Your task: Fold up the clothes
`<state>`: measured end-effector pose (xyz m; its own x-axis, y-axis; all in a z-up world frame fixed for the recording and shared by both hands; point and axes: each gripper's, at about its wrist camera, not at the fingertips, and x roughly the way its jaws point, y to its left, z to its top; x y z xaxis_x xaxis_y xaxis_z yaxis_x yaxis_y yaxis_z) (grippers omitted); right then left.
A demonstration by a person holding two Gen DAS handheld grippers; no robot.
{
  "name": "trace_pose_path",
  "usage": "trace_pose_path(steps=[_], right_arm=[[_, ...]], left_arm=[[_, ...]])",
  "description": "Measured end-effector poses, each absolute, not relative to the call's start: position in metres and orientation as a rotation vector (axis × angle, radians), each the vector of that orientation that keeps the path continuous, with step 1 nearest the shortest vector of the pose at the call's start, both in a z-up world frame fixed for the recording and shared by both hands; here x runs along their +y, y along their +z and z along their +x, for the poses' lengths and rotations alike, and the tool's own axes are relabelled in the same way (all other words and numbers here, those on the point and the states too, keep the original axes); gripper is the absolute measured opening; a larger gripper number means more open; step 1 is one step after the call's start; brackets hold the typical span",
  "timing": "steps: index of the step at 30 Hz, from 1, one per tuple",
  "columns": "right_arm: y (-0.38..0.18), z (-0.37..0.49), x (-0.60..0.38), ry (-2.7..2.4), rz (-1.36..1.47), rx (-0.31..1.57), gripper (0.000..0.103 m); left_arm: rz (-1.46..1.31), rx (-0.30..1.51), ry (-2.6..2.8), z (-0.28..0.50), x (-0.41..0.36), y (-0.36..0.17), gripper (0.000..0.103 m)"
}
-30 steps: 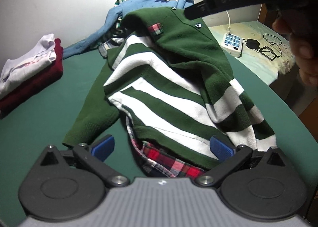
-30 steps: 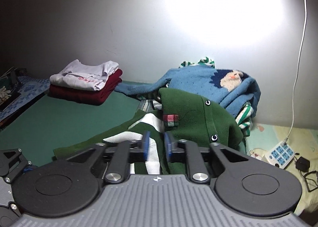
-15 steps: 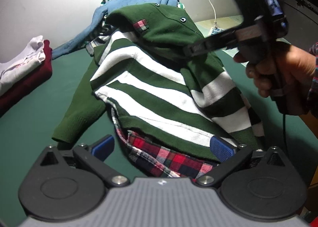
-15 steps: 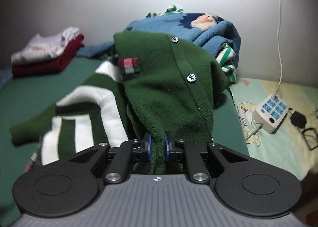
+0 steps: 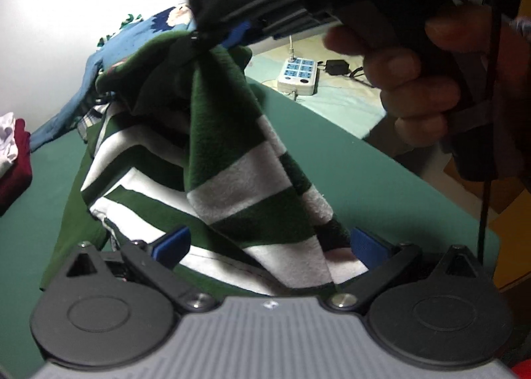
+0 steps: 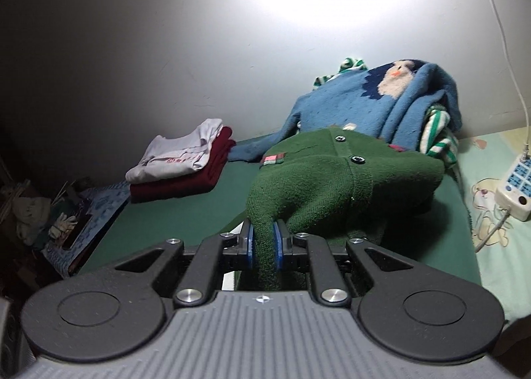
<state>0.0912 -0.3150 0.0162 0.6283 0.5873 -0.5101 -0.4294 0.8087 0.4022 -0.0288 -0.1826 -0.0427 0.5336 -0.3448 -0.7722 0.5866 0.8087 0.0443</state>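
Right gripper [image 6: 264, 247] now lifting green cardigan [image 6: 332, 186], fingers pinching its fabric, left gripper [image 5: 268, 246] fingers wide around hem.

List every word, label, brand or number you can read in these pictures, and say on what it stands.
None can be read.
Folded white shirt: red print, too small and blurred.
Power strip: no legible marking.
Green cardigan: plaid patch, no letters.

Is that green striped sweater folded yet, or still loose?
Still loose. The green striped sweater hangs bunched from the right hand-held gripper, pinched between its blue pads, draping unevenly onto the table.
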Motion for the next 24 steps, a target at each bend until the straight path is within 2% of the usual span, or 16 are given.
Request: trace_pose_path(steps=[2, 4, 5, 6, 8, 10, 14, 20, 24], right_arm=[[0.015, 0.092, -0.306, 0.618, 0.249, 0.688, 0.015], [0.015, 0.091, -0.302, 0.624, 0.256, 0.692, 0.022], [0.016, 0.089, -0.303, 0.618, 0.263, 0.688, 0.025], [0.018, 0.085, -0.307, 0.597, 0.271, 0.663, 0.034], [0.022, 0.070, -0.325, 0.521, 0.274, 0.597, 0.045], [0.019, 0.056, -0.344, 0.448, 0.283, 0.572, 0.051], [-0.008, 0.028, -0.373, 0.338, 0.277, 0.660, 0.052], [-0.050, -0.016, -0.368, 0.272, 0.176, 0.795, 0.052], [-0.061, -0.034, -0.351, 0.319, 0.132, 0.806, 0.052]], left_arm=[[0.292, 0.886, -0.560, -0.022, -0.179, -0.055, 0.077], [0.230, 0.949, -0.561, -0.013, -0.169, -0.065, 0.017], [0.192, 0.976, -0.558, -0.009, -0.162, -0.070, 0.007], [0.159, 0.976, -0.553, -0.008, -0.155, -0.070, 0.001], [0.103, 0.959, -0.544, -0.009, -0.140, -0.068, 0.000], [0.064, 0.930, -0.534, -0.011, -0.127, -0.063, 0.000], [0.009, 0.902, -0.495, -0.007, -0.111, -0.050, 0.000], [-0.044, 0.726, -0.412, 0.005, -0.075, 0.016, 0.000], [-0.048, 0.630, -0.330, 0.004, -0.048, 0.049, 0.000]])
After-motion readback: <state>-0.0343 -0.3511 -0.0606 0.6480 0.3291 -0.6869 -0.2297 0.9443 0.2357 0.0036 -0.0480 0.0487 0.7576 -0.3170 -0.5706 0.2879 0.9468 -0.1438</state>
